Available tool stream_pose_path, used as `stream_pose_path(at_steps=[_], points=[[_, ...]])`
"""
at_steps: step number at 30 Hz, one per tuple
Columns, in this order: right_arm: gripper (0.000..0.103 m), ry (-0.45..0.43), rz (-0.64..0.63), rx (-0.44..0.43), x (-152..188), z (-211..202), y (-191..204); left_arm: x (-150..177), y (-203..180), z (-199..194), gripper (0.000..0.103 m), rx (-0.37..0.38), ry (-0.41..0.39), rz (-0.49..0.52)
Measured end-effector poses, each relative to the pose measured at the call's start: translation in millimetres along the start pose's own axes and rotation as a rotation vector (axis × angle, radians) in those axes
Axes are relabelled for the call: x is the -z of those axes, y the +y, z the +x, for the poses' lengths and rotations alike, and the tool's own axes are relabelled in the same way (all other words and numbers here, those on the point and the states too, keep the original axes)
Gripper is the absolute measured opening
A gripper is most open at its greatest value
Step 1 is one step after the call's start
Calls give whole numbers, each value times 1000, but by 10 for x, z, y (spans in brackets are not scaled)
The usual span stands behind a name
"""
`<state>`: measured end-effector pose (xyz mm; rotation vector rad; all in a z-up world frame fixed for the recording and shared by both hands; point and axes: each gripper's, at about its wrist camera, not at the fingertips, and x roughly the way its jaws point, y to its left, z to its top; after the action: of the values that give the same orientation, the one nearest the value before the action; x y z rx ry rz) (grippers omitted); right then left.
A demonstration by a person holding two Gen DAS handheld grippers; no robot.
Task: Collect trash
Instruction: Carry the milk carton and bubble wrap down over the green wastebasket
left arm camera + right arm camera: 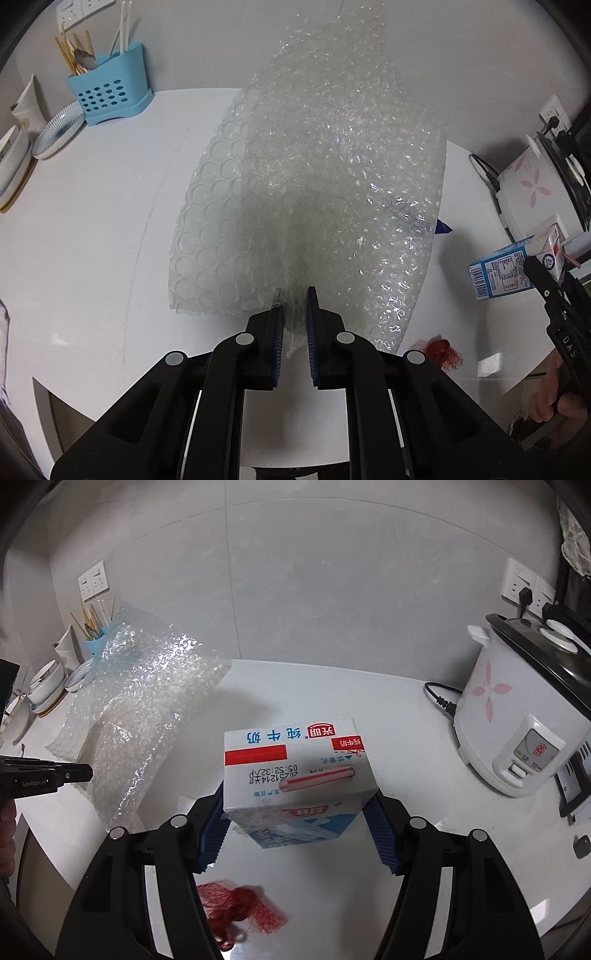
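Bubble wrap (310, 177) is hanging above the worktop (103, 229), pinched in the left hand-held gripper (295, 306); keeping that pinch firm is helping. Opposite, the right hand-held gripper (295, 808) is clamping the milk carton (295, 771) aloft, squeezing gently; red netting (236, 912) is lying below.

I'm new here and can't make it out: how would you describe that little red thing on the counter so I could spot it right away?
Start at the white countertop, then look at its near edge, below the milk carton gripped by the right gripper. There lies a crumpled red mesh net. It is the only red, loosely woven scrap, unlike the clear bubble wrap.
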<state>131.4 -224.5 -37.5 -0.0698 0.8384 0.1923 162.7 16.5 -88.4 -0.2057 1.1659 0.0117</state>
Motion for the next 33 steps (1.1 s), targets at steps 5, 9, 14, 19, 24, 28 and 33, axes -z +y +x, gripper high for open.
stream_pose_path(at_steps=[5, 9, 14, 19, 24, 28, 33], points=[[63, -14, 10, 2, 144, -239, 178, 205, 90, -166, 10, 11, -14, 25], [63, -24, 5, 0, 288, -433, 357, 419, 190, -308, 10, 21, -19, 34], [63, -31, 2, -6, 481, -649, 573, 711, 286, -459, 10, 36, -25, 49], [63, -40, 7, -15, 670, -826, 757, 1008, 376, -584, 10, 47, -26, 54], [63, -33, -7, -17, 870, -958, 945, 1357, 451, -672, 10, 60, -12, 69], [63, -23, -1, -21, 1026, -1057, 1046, 1609, 504, -753, 10, 71, -8, 81], [63, -12, -2, -27, 1229, -1171, 1142, 1910, 565, -829, 10, 84, 5, 106]])
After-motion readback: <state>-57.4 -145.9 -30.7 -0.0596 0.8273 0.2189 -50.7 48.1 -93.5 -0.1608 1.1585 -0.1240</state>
